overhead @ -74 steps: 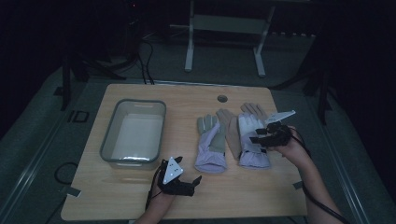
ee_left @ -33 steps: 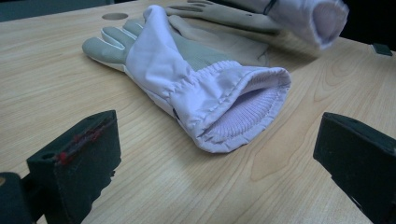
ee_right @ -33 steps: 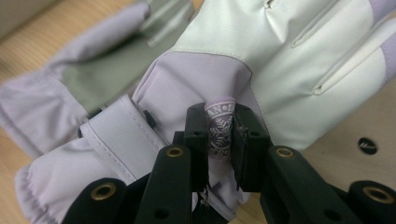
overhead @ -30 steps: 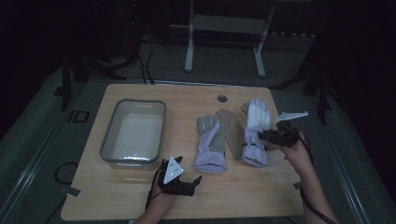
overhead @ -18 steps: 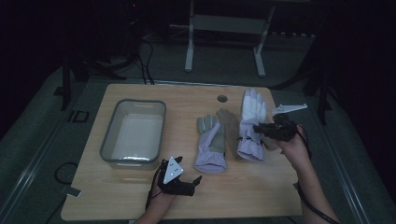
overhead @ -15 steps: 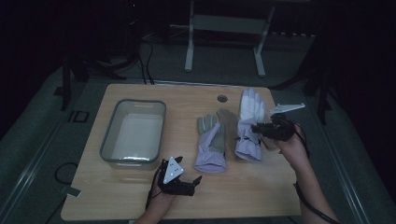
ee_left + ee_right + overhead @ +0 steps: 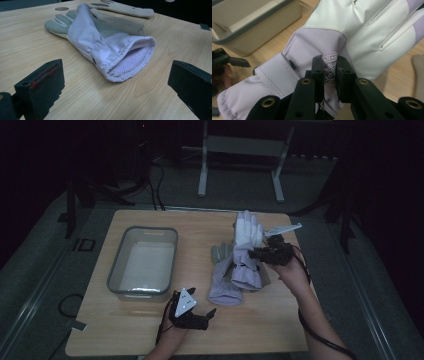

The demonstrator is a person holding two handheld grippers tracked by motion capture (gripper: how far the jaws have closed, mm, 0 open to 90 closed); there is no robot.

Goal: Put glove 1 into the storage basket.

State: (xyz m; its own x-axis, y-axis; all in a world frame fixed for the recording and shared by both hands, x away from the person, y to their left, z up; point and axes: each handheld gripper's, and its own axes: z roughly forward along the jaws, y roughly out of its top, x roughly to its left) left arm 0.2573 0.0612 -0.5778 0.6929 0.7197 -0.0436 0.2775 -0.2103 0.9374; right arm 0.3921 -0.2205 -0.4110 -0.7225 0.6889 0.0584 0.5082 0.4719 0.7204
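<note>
you're mid-carry with one glove (image 7: 246, 251): your right gripper (image 7: 329, 71) is clamped on a small patterned tab at its cuff, and the glove hangs off the table (image 7: 150, 330), fingers up, draped partly over the second glove (image 7: 224, 281) that lies flat at mid-table. the next move, as i read it, is to swing it across toward the bin (image 7: 142, 262) at the left, lifting enough that the trailing cuff clears the other glove and the bin's rim. your right forearm reaches in from the lower right, wrist raised, gripper pointing left. your left gripper (image 7: 192, 312) rests low on the near edge, jaws spread wide and holding nothing, aimed at the second glove's open cuff.
</note>
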